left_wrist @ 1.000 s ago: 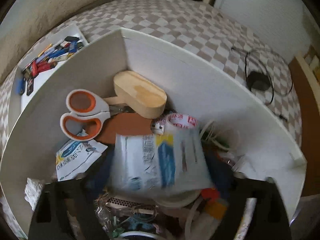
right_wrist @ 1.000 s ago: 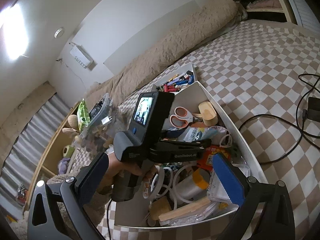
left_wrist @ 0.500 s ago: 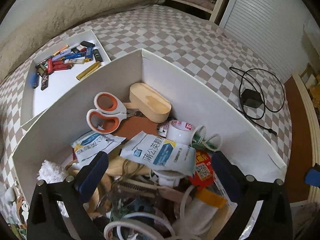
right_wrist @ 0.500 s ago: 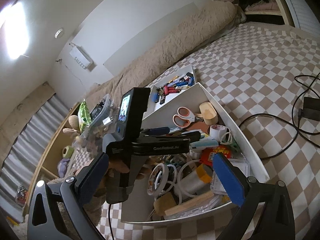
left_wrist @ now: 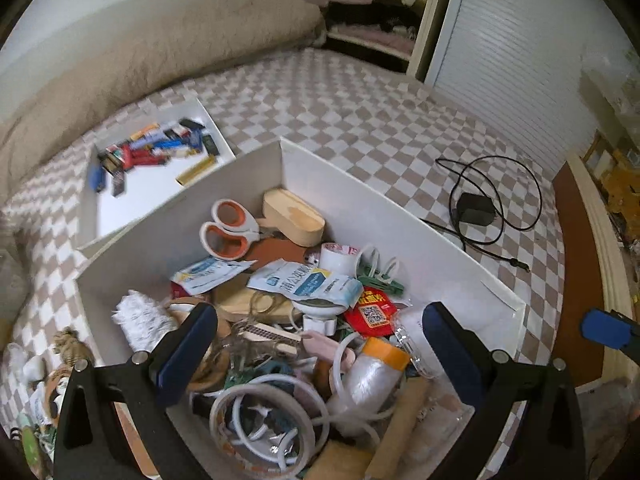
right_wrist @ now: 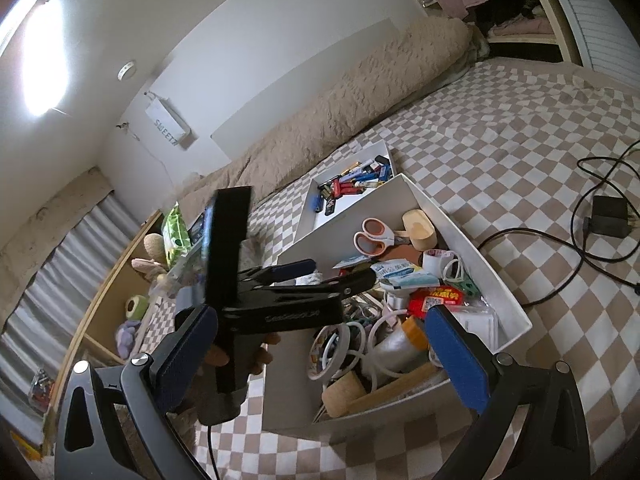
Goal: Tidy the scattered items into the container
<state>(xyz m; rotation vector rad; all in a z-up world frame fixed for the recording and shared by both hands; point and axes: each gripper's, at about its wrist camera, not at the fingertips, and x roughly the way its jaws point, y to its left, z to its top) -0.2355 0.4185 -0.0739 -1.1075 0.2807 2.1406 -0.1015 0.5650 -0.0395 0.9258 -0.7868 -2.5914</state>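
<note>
- above the container (left_wrist: 400, 216) on the bed (left_wrist: 360, 120): left gripper (left_wrist: 316, 354) jaws spread, empty.
- right gripper (right_wrist: 320, 354) jaws spread, empty.
- blue-white packet (left_wrist: 304, 282) lies inside.
- step looks like between items; next needs a scattered item found.

Soft, even daylight. A blown-out bright glare patch (right_wrist: 42, 54) marks the right-wrist view's upper left. Fisheye curvature darkens corners; small items in the shallow white rectangular tray (left_wrist: 132, 196) blur.

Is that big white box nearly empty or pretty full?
Pretty full. The big white box is heaped with clutter: scissors, tape rolls, packets and cords cover most of its floor.
</note>
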